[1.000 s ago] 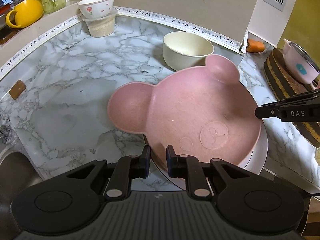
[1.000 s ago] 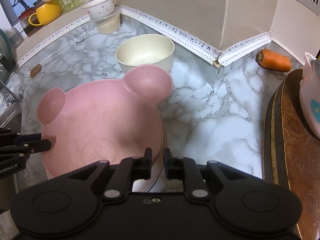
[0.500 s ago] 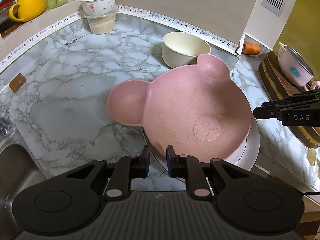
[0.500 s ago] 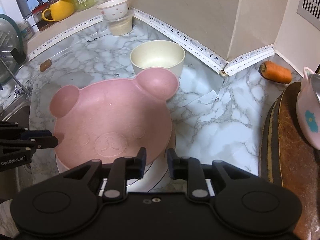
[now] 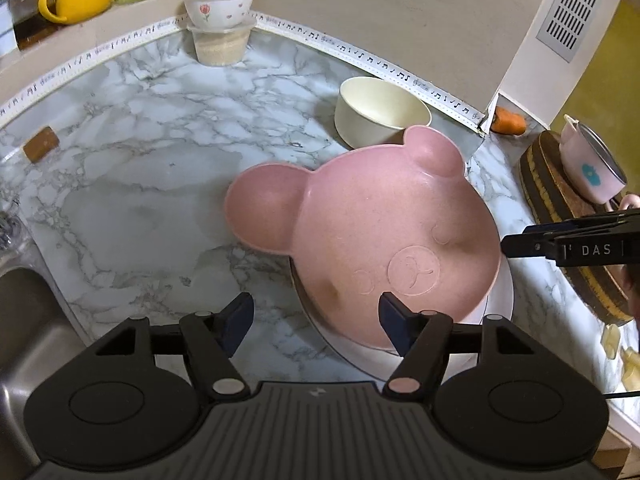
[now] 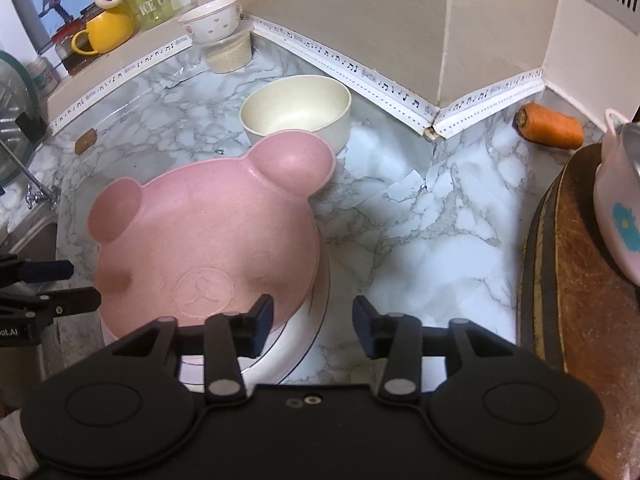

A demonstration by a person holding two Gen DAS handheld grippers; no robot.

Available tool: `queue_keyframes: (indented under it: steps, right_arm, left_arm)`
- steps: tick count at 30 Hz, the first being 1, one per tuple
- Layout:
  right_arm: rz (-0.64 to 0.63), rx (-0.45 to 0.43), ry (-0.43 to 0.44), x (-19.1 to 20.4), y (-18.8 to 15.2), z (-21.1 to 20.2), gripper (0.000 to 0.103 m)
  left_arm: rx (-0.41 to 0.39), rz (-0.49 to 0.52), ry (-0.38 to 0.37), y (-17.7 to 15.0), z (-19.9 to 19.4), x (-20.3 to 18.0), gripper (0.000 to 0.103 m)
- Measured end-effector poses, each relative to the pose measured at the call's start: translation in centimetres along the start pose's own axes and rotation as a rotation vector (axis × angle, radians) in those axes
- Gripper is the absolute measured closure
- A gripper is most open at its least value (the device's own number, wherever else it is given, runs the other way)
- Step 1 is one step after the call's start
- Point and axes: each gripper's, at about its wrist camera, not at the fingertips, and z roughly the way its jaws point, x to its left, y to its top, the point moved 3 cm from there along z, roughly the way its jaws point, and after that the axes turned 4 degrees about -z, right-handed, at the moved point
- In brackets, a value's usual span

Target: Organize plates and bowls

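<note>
- left gripper (image 5: pixel 316 318) is spread open, jaws just been opening, nothing pinched; only marble counter (image 5: pixel 132 200) and a sliver of white plate (image 5: pixel 502 304) rim show in the gap, and its right-hand finger (image 5: pixel 394 326) sits just over the near edge of the pink bear plate (image 5: pixel 372 232), can't tell if it's touching
- right gripper (image 6: pixel 314 330) is let go too, jaws just been opening; between its fingers you see the white plate rim and bare counter, with the pink bear plate just ahead of its left-hand finger (image 6: pixel 260 326)
- so the pink bear plate is sitting on top of the white plate, right in front of both sets of fingers, ears pointing away from them; the other gripper's tips poke in from the side in each view, just beside the plate's edge
- straight past the bear's far ear is the cream bowl (image 6: pixel 296 110), just beside it; looks like touching but hard to say
- further back against the wall, a small floral bowl (image 5: pixel 219 4) stacked on a clear tub (image 5: pixel 220 46)
- way off right of the fingers: a carrot (image 6: pixel 550 126) in the corner, and a pink pot (image 5: pixel 592 168) on a wooden board (image 6: pixel 576 280)
</note>
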Motion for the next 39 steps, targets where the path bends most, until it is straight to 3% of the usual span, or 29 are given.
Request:
queue_keyframes:
  steps: [1,2,6,14,16,23,30,39]
  right_arm:
    - [0.014,-0.001,0.015,-0.3,0.1,0.1,0.028]
    - [0.028,-0.008,0.027,-0.5,0.2,0.2,0.02]
    - [0.081,0.005,0.081,-1.4,0.6,1.0,0.02]
    - [0.155,0.082,0.165,-2.3,0.6,3.5,0.04]
    - [0.166,0.094,0.179,-2.4,0.5,3.8,0.048]
    - [0.184,0.115,0.219,-2.6,0.3,4.3,0.068]
    - [0.186,0.103,0.212,-2.6,0.2,4.2,0.074]
    - [0.148,0.081,0.181,-1.4,0.1,4.1,0.075]
  left_arm:
    - [0.008,-0.012,-0.003,0.1,0.3,0.1,0.034]
    - [0.022,-0.028,-0.006,0.1,0.6,0.2,0.034]
    - [0.054,-0.067,-0.024,0.0,1.9,0.4,0.034]
    - [0.103,-0.156,-0.068,-0.2,3.6,0.9,0.036]
    - [0.108,-0.169,-0.081,-0.2,3.7,1.0,0.046]
    - [0.125,-0.224,-0.11,-0.3,4.1,1.7,0.067]
    - [0.112,-0.223,-0.102,-0.3,3.9,1.7,0.074]
    - [0.095,-0.233,-0.087,-0.6,3.2,2.2,0.074]
